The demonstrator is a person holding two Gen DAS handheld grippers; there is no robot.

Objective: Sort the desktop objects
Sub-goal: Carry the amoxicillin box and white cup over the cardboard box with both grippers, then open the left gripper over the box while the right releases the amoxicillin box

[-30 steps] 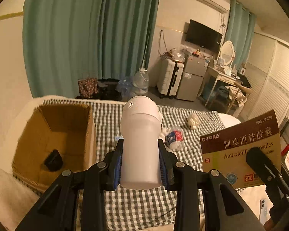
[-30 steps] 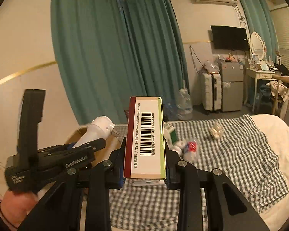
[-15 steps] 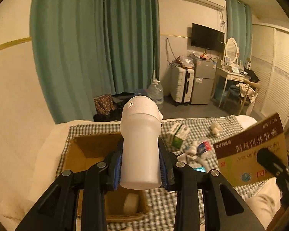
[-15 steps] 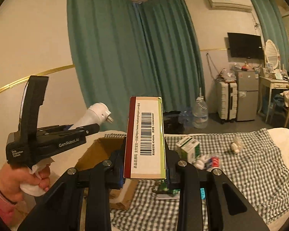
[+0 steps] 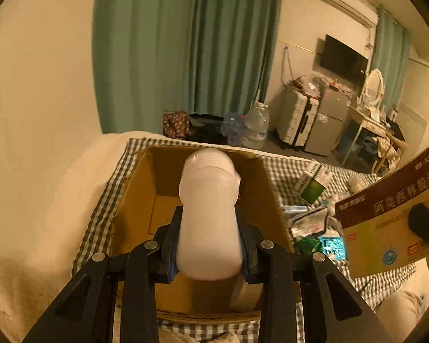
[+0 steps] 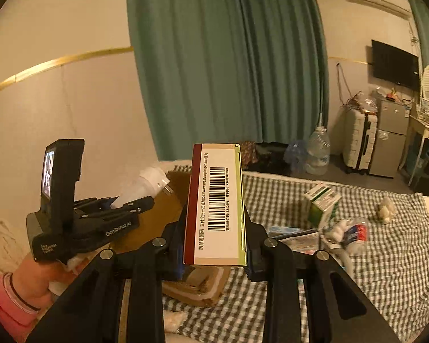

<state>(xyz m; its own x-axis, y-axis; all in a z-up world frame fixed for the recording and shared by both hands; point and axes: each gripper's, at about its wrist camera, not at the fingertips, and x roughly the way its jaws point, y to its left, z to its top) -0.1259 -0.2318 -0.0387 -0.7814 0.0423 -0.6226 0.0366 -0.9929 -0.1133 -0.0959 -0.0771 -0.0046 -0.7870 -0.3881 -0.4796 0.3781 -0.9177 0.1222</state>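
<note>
Smooth white plastic bottle (image 5: 209, 217), probably matte.

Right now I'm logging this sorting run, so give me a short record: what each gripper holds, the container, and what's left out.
left gripper: shut on white bottle, above the box
right gripper: shut on medicine carton
container: open cardboard box on checked cloth
left out: green-and-white carton, cotton-ball bag, packets

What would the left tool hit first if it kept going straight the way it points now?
Probably the cardboard box. The left tool, shut on the white bottle, aims down into the box's open top, so the bottle's cap end would likely meet the far inner wall or the floor first; depth is unclear.
</note>
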